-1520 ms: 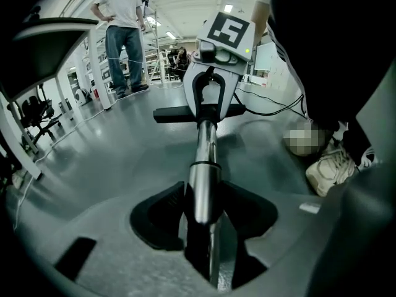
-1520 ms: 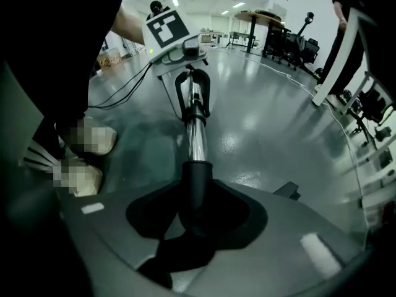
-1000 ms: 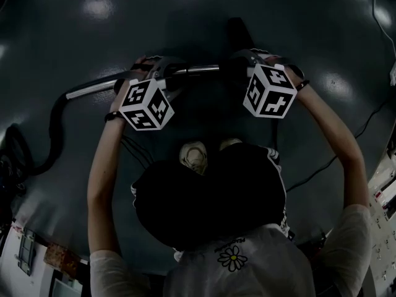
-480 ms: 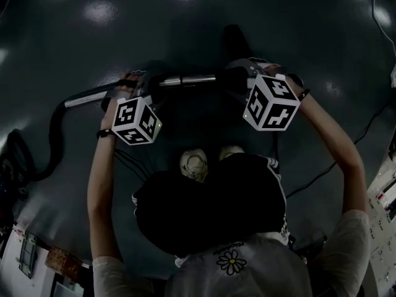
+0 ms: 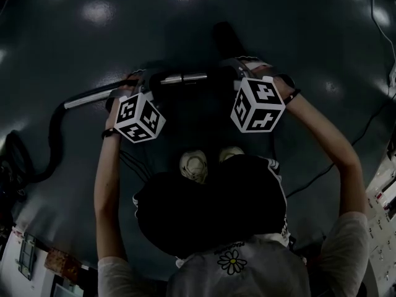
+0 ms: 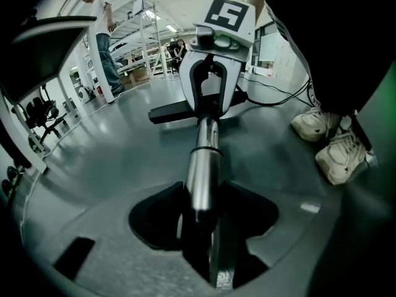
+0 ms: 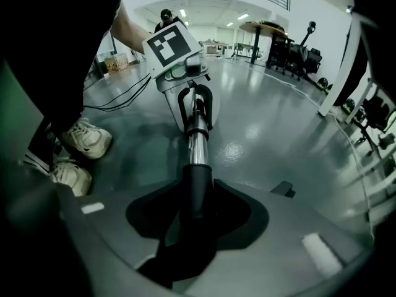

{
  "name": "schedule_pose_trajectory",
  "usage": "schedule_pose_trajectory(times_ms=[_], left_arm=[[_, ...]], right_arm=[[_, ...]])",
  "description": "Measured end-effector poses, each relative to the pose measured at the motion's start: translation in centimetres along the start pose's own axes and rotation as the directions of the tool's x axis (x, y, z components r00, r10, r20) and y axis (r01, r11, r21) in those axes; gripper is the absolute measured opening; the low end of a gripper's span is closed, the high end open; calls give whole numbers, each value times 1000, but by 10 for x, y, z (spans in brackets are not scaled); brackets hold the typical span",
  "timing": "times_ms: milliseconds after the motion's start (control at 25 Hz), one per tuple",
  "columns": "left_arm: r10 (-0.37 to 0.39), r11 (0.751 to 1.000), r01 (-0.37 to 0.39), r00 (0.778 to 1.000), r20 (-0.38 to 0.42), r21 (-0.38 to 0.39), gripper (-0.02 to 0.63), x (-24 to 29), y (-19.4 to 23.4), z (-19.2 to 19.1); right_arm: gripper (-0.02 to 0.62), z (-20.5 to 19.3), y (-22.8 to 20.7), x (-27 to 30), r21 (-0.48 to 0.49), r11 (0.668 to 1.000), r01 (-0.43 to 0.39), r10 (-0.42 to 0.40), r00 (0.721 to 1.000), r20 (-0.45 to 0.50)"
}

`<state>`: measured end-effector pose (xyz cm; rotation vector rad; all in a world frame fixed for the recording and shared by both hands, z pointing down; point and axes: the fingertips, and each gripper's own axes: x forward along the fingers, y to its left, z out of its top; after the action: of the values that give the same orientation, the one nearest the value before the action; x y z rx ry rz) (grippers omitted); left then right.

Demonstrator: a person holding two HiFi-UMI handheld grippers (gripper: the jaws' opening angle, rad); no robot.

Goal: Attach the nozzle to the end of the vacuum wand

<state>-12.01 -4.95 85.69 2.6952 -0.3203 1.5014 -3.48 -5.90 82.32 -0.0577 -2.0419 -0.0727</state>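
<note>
The left gripper [image 6: 203, 214] has just been opening its jaws, slack round the vacuum wand [image 6: 203, 159] at nine o'clock, while the right gripper [image 7: 197, 220] pinches the nozzle [image 7: 197, 181], apparently seated.

In the head view the wand [image 5: 185, 78] runs over the floor [image 5: 297, 30] from 9 o'clock to 3 o'clock. The nozzle [image 5: 224, 36] sits at the wand's 3 o'clock end and reaches toward 12. From the 9 o'clock end the hose [image 5: 55, 129] curls away toward 7.

The left claw [image 5: 139, 84] straddles the wand near 9. Its jaws have just been opening, with the wand between them. The right claw [image 5: 238, 73] clamps the nozzle at the joint.

The person's shoes [image 5: 193, 164] stand at 6 o'clock of the wand.
</note>
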Motion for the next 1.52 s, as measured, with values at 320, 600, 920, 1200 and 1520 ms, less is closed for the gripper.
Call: schedule_pose_trajectory(times_ms=[320, 600, 920, 1200, 1520], left_arm=[[384, 853, -192, 862, 332, -486, 27, -82, 80, 60], [793, 476, -19, 442, 419, -879, 2, -187, 177, 110], [836, 510, -138, 310, 452, -849, 2, -298, 197, 197], [857, 506, -214, 236, 458, -836, 2, -534, 179, 344], [859, 491, -233, 290, 422, -839, 2, -799, 90, 510]], right_arm=[[8, 8, -98, -87, 643, 746, 175, -421, 872, 251], [8, 7, -171, -201, 954, 299, 27, -804, 546, 237], [8, 61, -180, -318, 955, 282, 92, -878, 426, 218], [8, 182, -157, -553, 939, 290, 182, -898, 390, 202], [8, 299, -53, -857, 949, 217, 227, -913, 392, 115]])
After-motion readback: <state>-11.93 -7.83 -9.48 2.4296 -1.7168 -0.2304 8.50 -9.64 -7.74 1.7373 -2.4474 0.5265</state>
